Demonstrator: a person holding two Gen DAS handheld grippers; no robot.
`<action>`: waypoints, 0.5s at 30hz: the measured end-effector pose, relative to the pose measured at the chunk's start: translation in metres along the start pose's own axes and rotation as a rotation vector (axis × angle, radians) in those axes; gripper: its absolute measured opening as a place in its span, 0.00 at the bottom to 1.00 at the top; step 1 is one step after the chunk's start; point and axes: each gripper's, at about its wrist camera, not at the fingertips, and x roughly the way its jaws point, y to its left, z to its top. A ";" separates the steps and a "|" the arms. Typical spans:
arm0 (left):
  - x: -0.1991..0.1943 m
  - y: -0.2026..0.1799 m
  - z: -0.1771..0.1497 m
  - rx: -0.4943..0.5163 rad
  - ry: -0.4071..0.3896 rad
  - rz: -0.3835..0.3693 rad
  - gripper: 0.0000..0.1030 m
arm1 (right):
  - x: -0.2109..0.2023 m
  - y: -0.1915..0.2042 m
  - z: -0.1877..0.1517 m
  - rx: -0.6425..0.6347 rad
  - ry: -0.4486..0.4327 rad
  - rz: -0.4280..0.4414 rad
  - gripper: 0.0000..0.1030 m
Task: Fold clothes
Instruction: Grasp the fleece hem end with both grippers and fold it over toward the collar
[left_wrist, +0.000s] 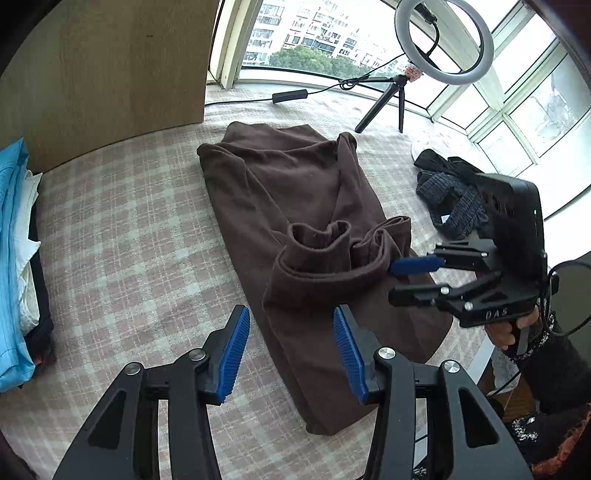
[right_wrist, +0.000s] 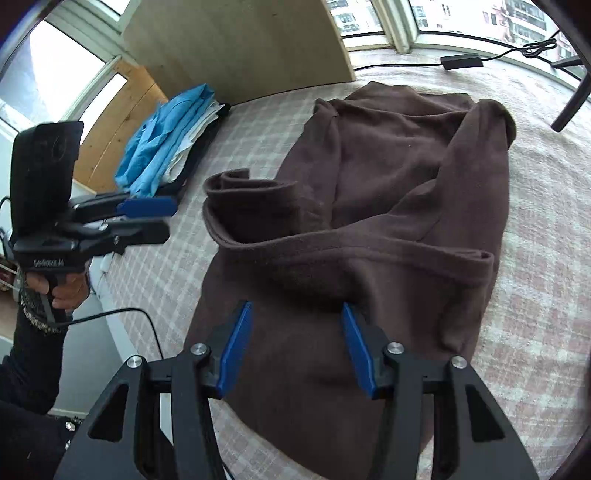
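A brown sweater lies partly folded on the checked cloth, its turtleneck collar rolled up near the front; it also shows in the right wrist view. My left gripper is open and empty, just above the sweater's near left edge; it also shows in the right wrist view. My right gripper is open and empty over the sweater's near part. In the left wrist view the right gripper sits at the sweater's right edge beside the collar, jaws apart.
A stack of folded clothes, blue on top, lies at the left by a wooden panel. A dark knit garment lies at the right. A ring light on a tripod and a cable stand near the window.
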 end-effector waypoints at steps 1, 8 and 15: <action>0.008 0.004 0.000 -0.016 0.009 0.013 0.44 | -0.006 -0.015 0.007 0.072 -0.021 -0.012 0.48; 0.039 0.007 0.003 -0.011 0.026 -0.013 0.46 | -0.075 -0.060 -0.008 0.114 -0.158 -0.141 0.58; 0.044 -0.002 -0.029 -0.063 0.064 -0.054 0.46 | -0.022 -0.078 -0.031 0.107 0.016 -0.136 0.58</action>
